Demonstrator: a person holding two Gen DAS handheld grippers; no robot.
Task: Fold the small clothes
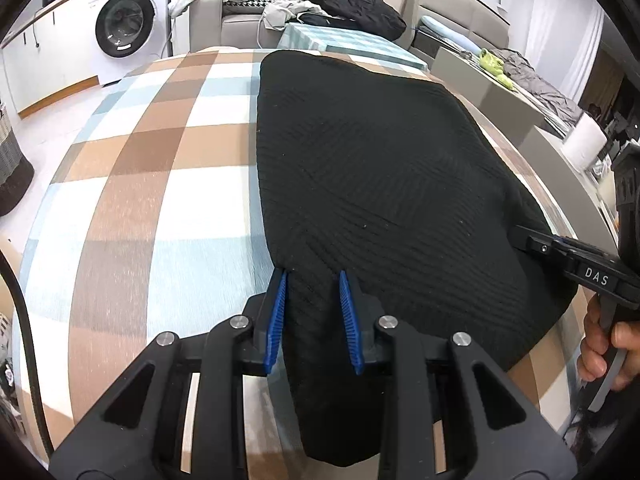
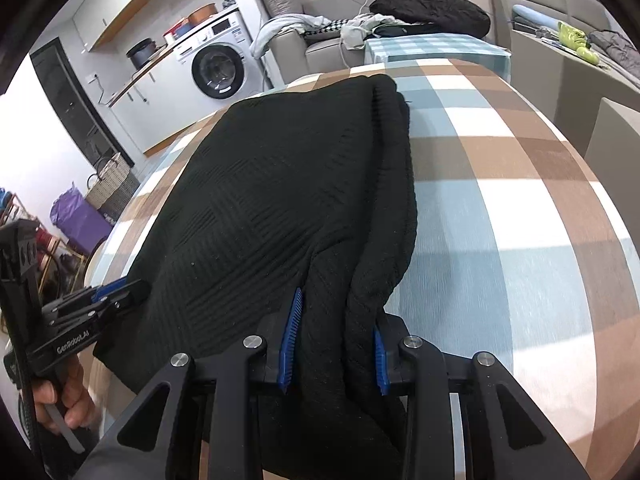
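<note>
A black knitted garment (image 1: 380, 184) lay spread over the checked tablecloth (image 1: 160, 184) of the table, its far part flat and its near edge gathered up toward the two grippers; the left gripper (image 1: 313, 280) was clamped on the near left corner of the cloth, a bunched fold of knit pinched between its blue pads (image 1: 279, 312); the right gripper (image 2: 338, 320) gripped the near right corner in the same way, a thick roll of fabric filling the narrow gap between its blue pads (image 2: 290, 336); in the right wrist view the garment's right edge showed as doubled layers; each camera caught the other gripper at the frame's side, held by a hand (image 1: 604, 344) on its trigger; beyond the table stood a washing machine (image 1: 128, 20) and a sofa (image 1: 248, 4) heaped with clothes.
</note>
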